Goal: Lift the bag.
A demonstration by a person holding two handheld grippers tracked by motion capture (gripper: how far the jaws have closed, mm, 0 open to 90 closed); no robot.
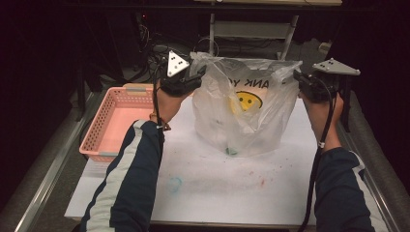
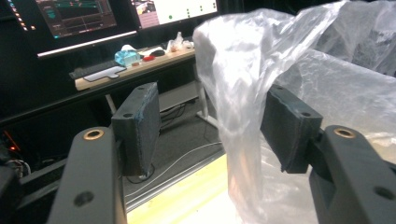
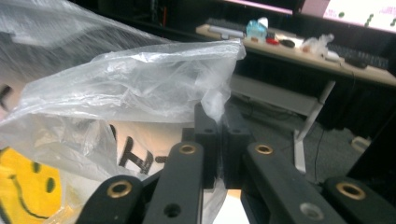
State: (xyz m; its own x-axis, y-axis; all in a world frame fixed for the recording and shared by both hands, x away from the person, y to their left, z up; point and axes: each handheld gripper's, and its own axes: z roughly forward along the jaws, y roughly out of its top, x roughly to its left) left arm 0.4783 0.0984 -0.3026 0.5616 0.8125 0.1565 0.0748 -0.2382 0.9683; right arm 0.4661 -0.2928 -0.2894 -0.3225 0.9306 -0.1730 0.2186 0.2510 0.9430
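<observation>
A clear plastic bag with a yellow smiley face and black lettering stands upright on the white table sheet. A small green thing lies at its bottom. My left gripper is at the bag's upper left rim. In the left gripper view it is open, and a strip of the bag hangs between the pads, close to the right-hand pad. My right gripper is at the upper right rim. In the right gripper view it is shut on a fold of the bag.
A pink slotted basket sits at the table's left side, close to my left forearm. Metal rails run along both table sides. Beyond the table stands a desk with monitors and a keyboard. A faint blue ring stain marks the sheet.
</observation>
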